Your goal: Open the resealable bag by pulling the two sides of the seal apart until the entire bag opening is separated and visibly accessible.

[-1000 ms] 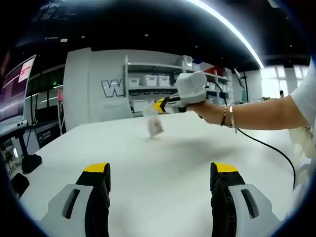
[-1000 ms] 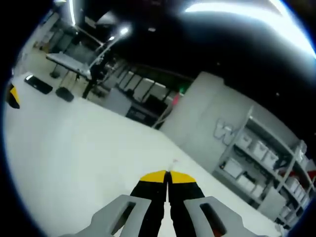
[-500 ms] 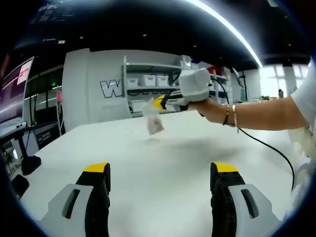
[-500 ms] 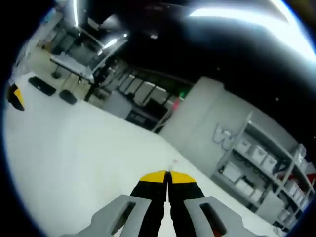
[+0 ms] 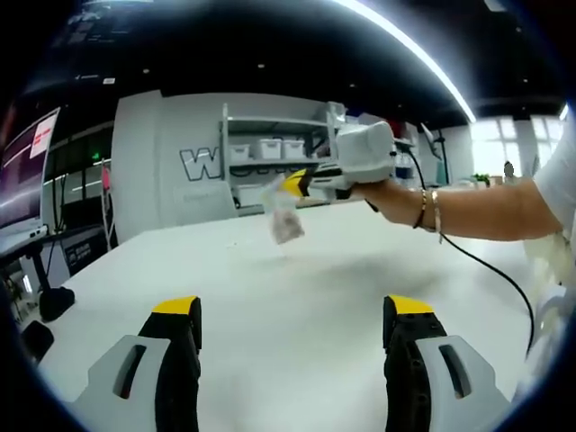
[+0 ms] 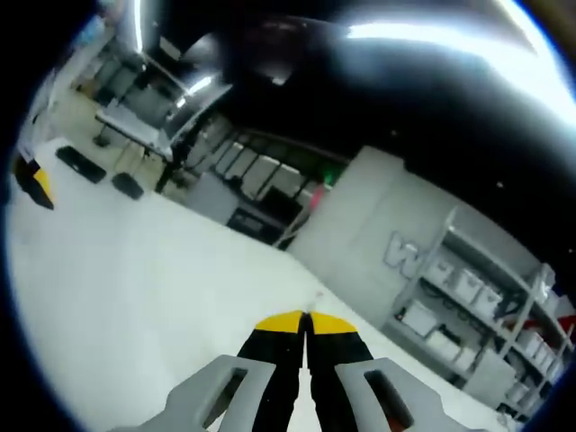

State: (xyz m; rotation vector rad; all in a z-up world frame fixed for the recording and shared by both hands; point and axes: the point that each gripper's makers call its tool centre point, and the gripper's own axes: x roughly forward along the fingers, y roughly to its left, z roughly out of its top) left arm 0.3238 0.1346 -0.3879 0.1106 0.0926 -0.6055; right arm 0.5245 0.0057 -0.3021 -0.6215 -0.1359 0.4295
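My right claw [image 5: 295, 184] is clenched on the bag [image 5: 284, 217], dangling above the table [image 5: 288, 288]; my left claw [image 5: 292, 310] is released.

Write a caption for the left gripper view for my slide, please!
Right gripper holds a small bag above the white table; left gripper waits open.

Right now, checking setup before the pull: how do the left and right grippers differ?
The left gripper stands wide open and empty; the right gripper is shut on the small bag. The left sits low over the white table; the right holds the bag above it. Both have yellow-tipped black jaws.
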